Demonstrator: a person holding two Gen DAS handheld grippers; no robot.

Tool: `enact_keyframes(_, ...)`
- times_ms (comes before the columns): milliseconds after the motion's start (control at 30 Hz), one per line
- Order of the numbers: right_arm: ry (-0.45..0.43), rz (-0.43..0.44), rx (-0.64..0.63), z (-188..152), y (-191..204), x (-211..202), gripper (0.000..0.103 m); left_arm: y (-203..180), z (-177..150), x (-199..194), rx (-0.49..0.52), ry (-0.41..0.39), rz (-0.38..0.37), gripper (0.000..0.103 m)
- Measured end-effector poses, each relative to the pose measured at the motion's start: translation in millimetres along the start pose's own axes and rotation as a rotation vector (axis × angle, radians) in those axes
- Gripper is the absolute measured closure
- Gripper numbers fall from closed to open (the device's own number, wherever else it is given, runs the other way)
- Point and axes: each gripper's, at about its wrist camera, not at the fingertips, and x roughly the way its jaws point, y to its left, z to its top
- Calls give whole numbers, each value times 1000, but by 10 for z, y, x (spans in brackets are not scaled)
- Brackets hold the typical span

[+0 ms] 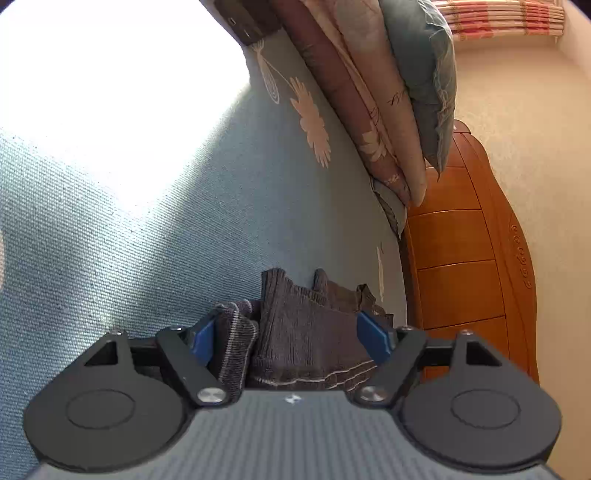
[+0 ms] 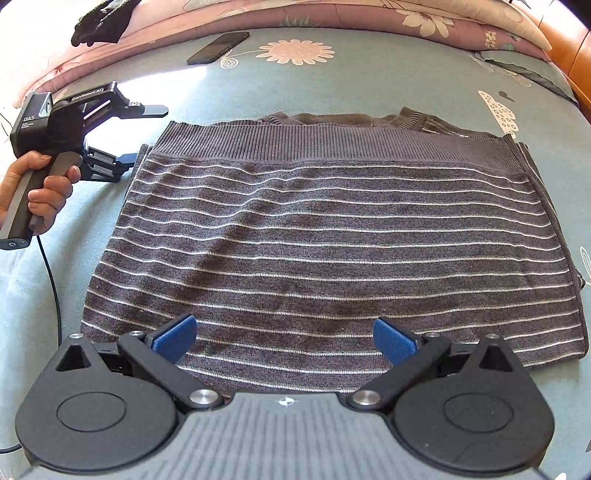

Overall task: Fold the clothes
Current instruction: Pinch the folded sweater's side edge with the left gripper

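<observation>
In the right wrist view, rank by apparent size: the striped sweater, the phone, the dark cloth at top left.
1. Striped sweater, by far largest.
2 and 3. Phone and dark cloth look alike; the cloth is cut off, so no ranking.

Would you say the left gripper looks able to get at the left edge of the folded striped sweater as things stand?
Probably yes: the left gripper sits open right at the striped sweater, its fingers either side of the fabric edge, with nothing in between.
</observation>
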Motion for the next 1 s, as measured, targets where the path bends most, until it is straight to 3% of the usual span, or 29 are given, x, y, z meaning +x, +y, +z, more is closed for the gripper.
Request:
enact_keyframes(167, -9, 13, -19, 46, 66, -18, 0, -14, -289, -96, 69, 115, -14, 26)
enact_keyframes(367, -21, 41, -10, 53, 67, -27, 0, -102, -150, 133, 60, 103, -30, 26)
enact_keyframes(467, -24, 55, -68, 49, 163, -1, 0, -213, -162, 214, 162, 118, 1, 33)
enact_keyframes(533, -40, 58, -199, 13, 340, -8, 0, -203, -226, 162, 191, 135, 54, 55)
enact_keyframes(567, -52, 55, -277, -18, 446, -16, 0, -163, -250, 130, 182, 142, 85, 79)
enact_keyframes(600, -61, 51, -360, -73, 561, -15, 0, -115, -259, 106, 160, 146, 95, 93)
enact_keyframes(667, -77, 45, -531, -215, 796, -3, 0, -63, -261, 86, 141, 150, 106, 92)
enact_keyframes(767, -118, 30, -786, -518, 1152, 19, 0, -216, -248, 153, 237, 174, 166, 92)
enact_keyframes(867, -179, -16, -997, -826, 1446, 55, 2, -301, -159, 202, 235, 227, 218, 91)
enact_keyframes(1000, -232, -126, -1130, -1155, 1752, 229, 6, -451, -104, 252, 243, 266, 290, 92)
